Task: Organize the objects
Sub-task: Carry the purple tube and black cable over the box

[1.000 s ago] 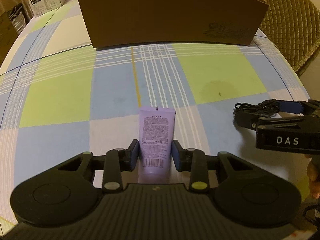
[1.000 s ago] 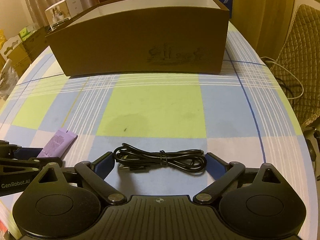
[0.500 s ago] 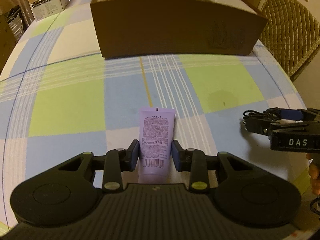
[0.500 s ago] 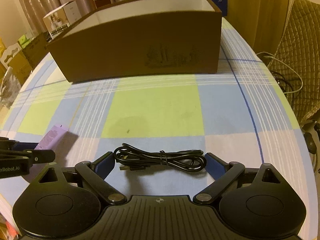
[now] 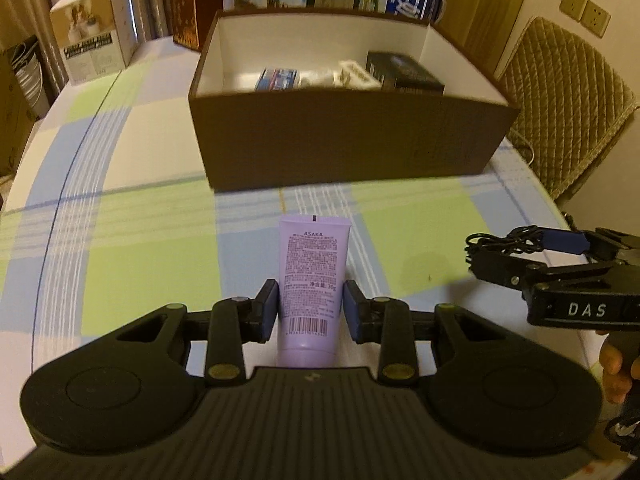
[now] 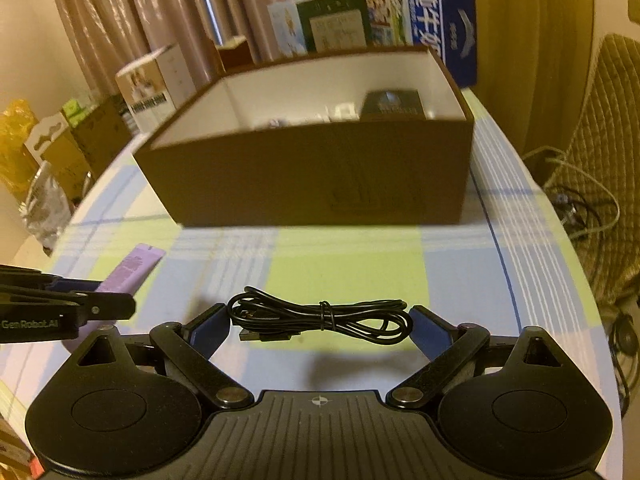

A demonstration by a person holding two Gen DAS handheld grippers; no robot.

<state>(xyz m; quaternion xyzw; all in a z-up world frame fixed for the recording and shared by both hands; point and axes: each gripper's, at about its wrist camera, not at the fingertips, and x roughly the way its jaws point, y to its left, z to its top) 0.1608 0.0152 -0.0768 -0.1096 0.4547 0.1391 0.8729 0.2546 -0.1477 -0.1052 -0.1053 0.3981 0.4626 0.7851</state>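
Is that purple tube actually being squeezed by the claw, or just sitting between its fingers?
Touching. In the left wrist view both blue pads of the left gripper press against the sides of the purple tube, with no gap showing on either side.

Both wrist cameras sat close behind their fingers, tilted down over the table (image 5: 120,240) and facing the box (image 5: 352,136). Both views shared the box, and each caught the other gripper at its edge.
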